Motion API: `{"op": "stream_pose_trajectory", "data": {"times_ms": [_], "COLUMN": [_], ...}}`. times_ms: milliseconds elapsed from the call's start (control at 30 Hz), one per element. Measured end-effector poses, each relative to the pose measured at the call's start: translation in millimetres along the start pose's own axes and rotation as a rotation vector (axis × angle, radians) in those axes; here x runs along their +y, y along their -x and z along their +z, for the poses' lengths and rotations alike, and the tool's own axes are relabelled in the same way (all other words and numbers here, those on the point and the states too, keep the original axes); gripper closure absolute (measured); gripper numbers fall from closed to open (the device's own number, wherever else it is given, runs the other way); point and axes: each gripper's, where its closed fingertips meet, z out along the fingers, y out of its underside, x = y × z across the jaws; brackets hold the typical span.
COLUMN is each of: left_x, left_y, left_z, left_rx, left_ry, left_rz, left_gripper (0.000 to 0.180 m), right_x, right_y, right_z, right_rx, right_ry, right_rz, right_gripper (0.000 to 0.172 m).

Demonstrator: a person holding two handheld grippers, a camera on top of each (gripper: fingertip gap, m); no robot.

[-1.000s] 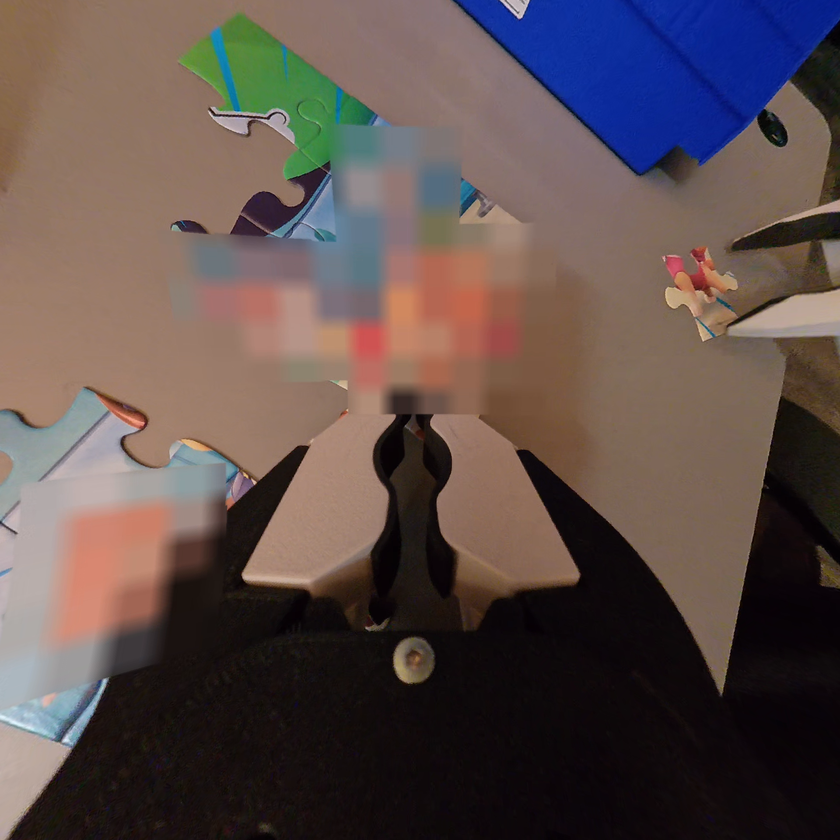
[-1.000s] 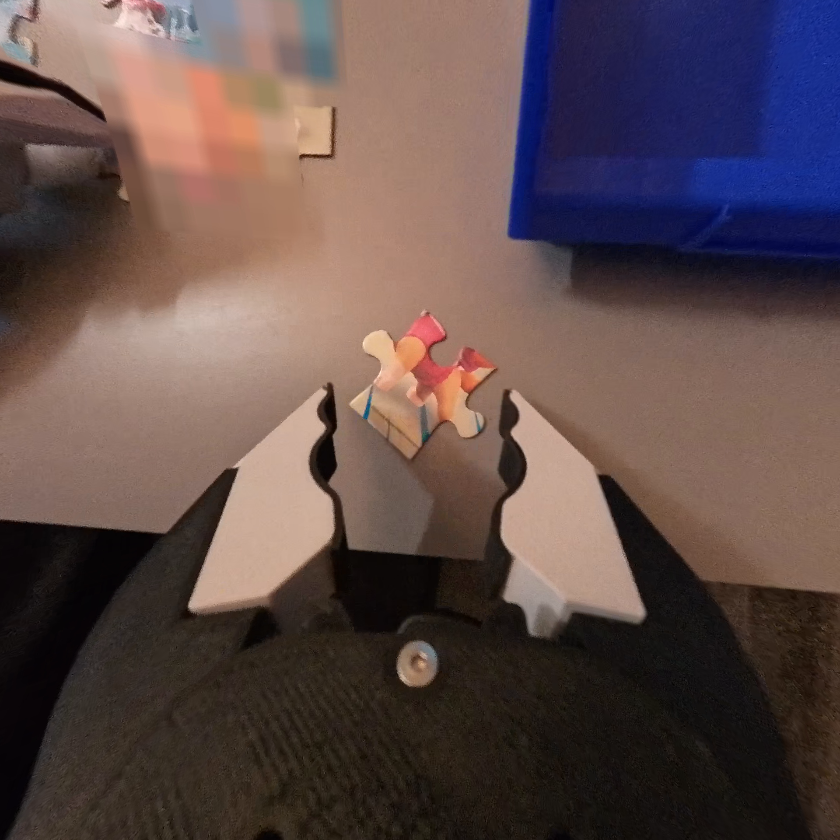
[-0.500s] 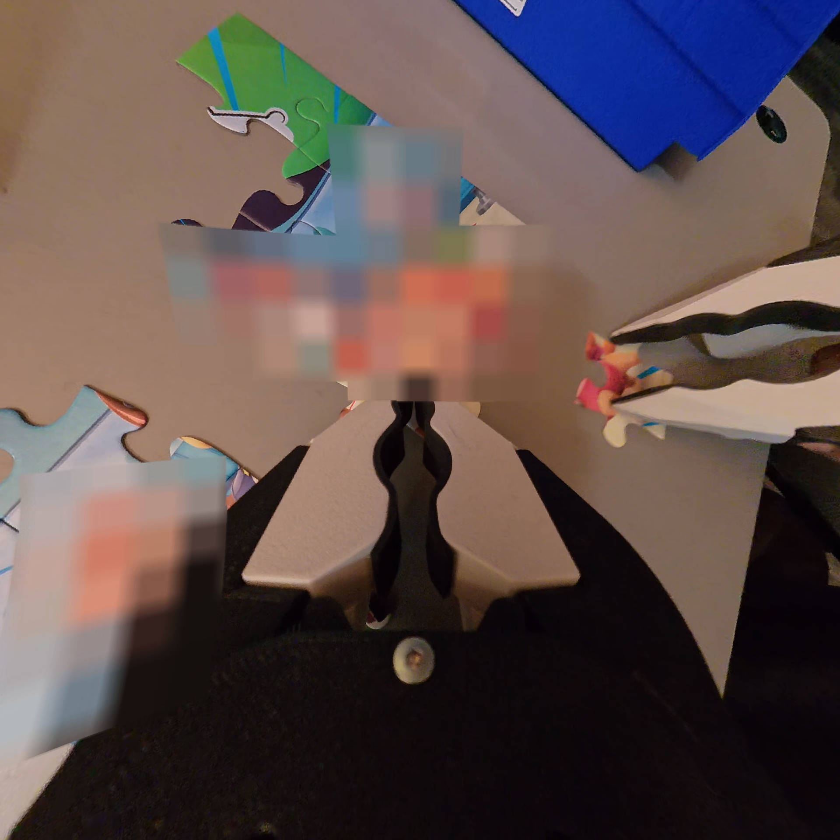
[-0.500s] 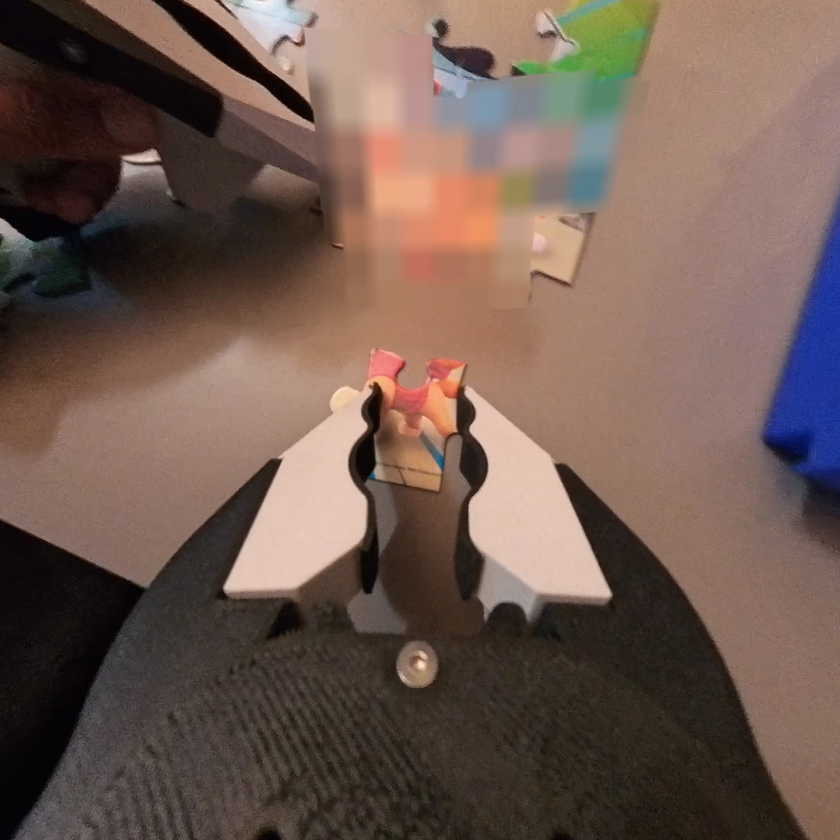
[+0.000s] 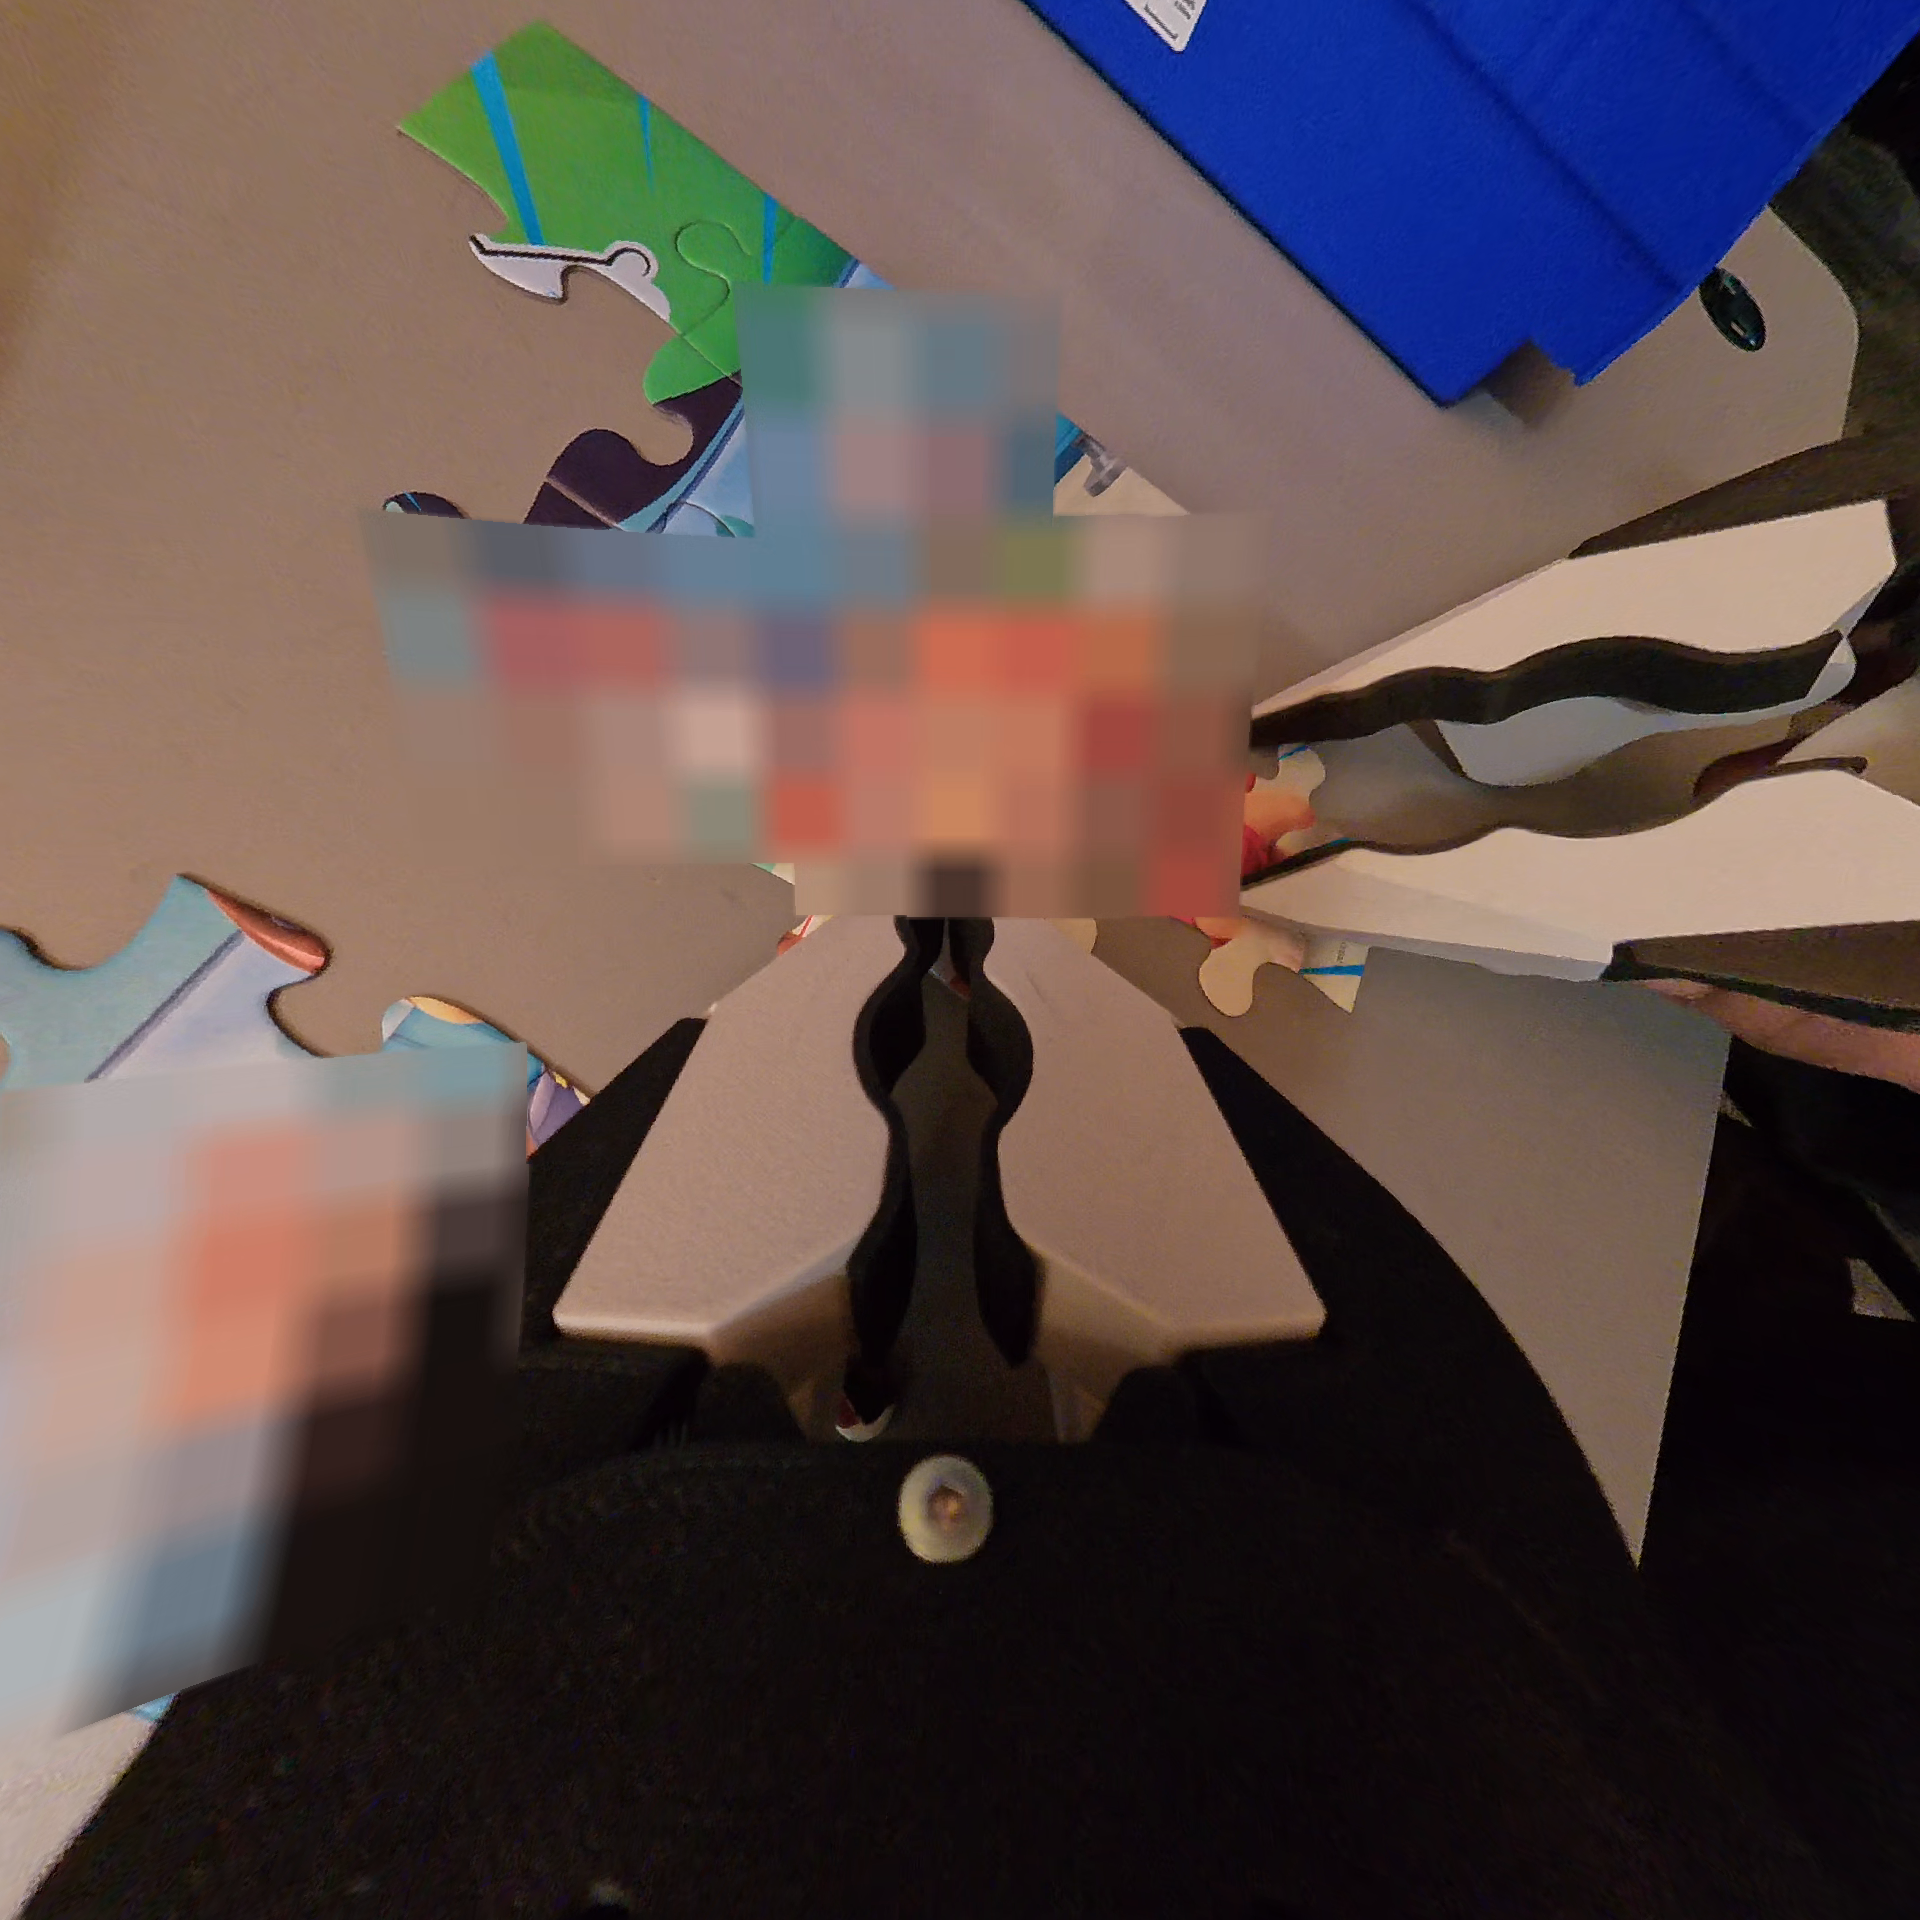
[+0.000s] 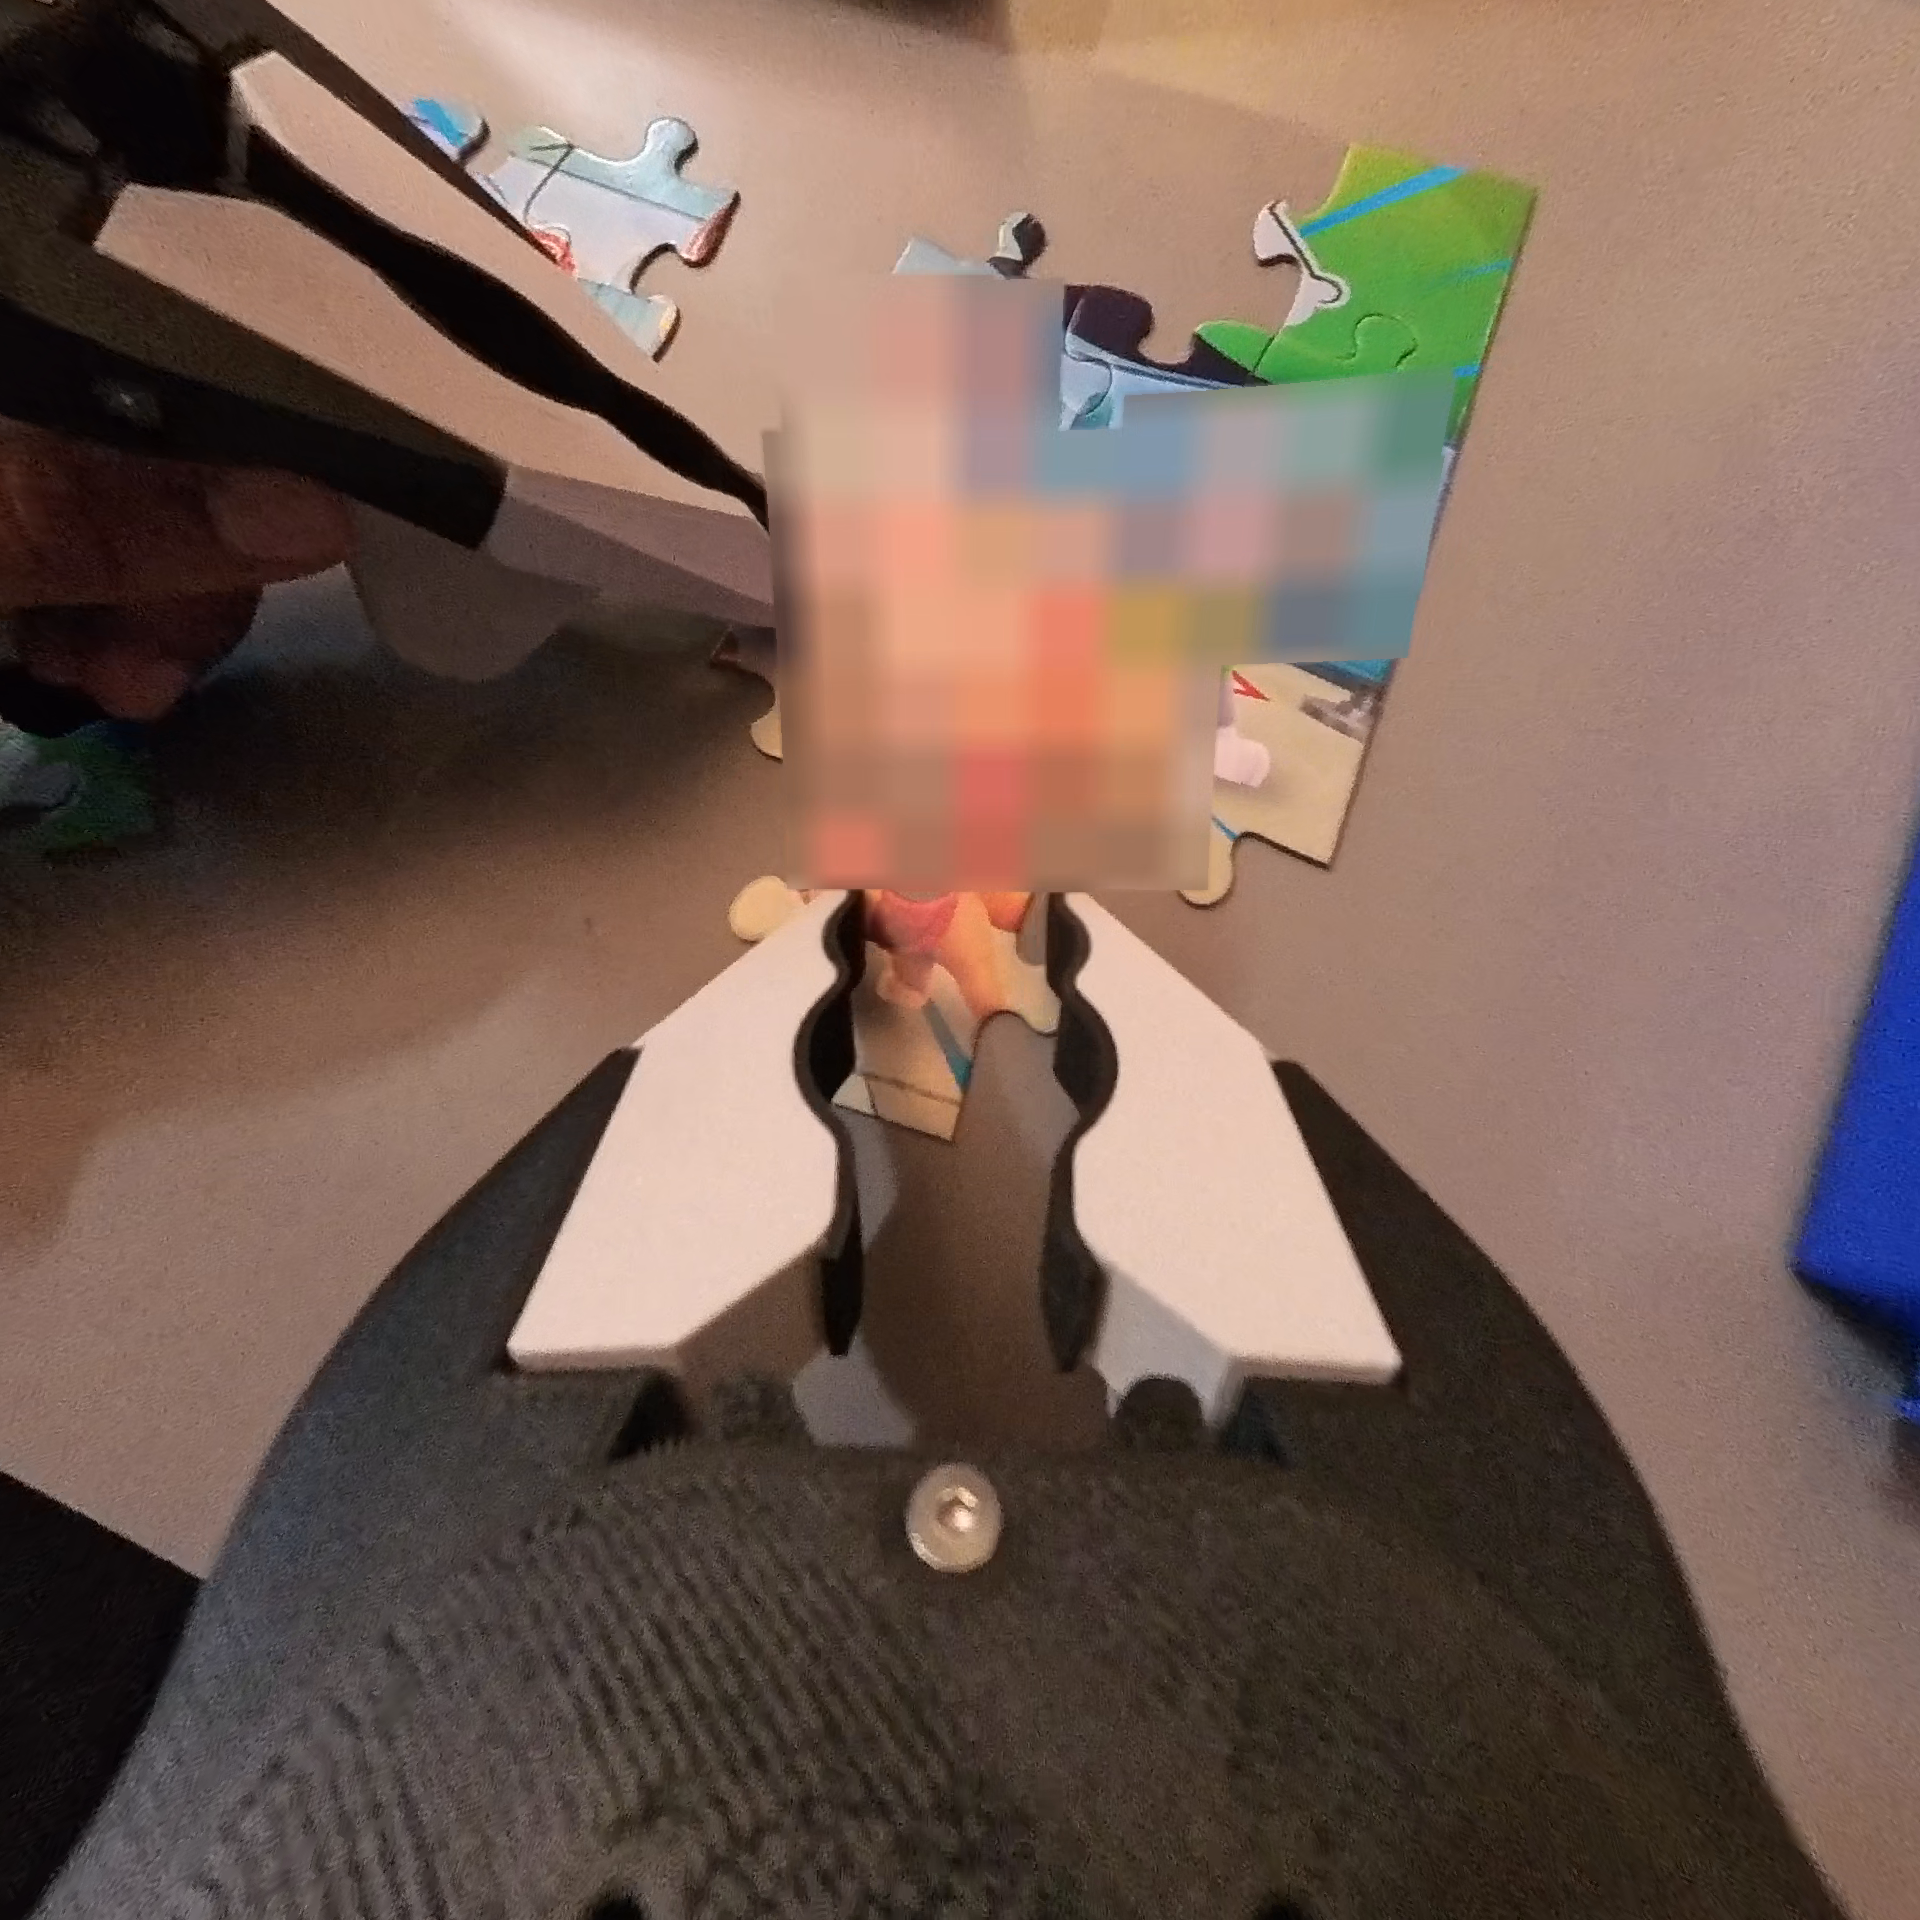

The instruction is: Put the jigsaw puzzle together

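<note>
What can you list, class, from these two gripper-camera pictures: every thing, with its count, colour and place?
Table: one, grey-brown, under everything.
Assembled puzzle section: one, green, blue and cream, mid-table, partly blurred over.
Second puzzle cluster: one, pale blue, near the table's left edge.
Loose puzzle piece: one, pink, orange and white, between the right gripper's pads.
Blue bin: one, far right corner.
Hand: one, gripping the left tool.
Left gripper: closed, tips over the puzzle.
Right gripper: clamped on the loose piece.

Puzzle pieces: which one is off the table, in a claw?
The pink-and-cream piece, clamped between the right claw's pads. The green-cornered assembled section and the pale blue pieces lie flat on the table.
</note>
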Motion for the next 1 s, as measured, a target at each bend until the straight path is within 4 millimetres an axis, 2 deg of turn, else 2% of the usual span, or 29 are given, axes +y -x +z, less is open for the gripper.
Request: {"op": "stream_pose_trajectory", "data": {"times_ms": [133,400,500,633,867,900,933,1000], "left_x": [-0.1,-0.1,-0.2,-0.2,-0.1,-0.1,0.0,-0.1], "left_y": [0.0,0.0,0.0,0.0,0.1,0.1,0.1,0.1], "left_z": [0.0,0.0,-0.1,-0.1,-0.2,-0.2,-0.2,-0.2], "left_rx": [0.000,0.003,0.005,0.006,0.005,0.004,0.003,0.002], "left_ry": [0.000,0.000,-0.001,-0.001,-0.001,-0.001,0.000,-0.001], "left_rz": [0.000,-0.002,-0.004,-0.005,-0.004,-0.004,-0.003,-0.001], "left_gripper": [0.180,0.180,0.180,0.180,0.180,0.180,0.180,0.180], "right_x": [0.1,-2.7,-3.4,-2.1,7.8,8.7,7.3,4.9], "right_y": [-0.7,4.4,0.4,1.5,18.6,21.3,23.6,23.5], "right_z": [-0.1,4.1,5.0,4.3,-6.5,-9.0,-11.9,-16.1], "right_rx": [0.005,0.023,0.052,0.053,-0.050,-0.064,-0.076,-0.074], "right_ry": [0.009,0.041,0.043,0.059,0.049,0.040,0.018,-0.007], "right_rz": [0.004,0.011,0.017,0.004,-0.038,-0.032,-0.029,-0.011], "right_gripper": [0.138,0.121,0.129,0.130,0.131,0.136,0.161,0.153]}}
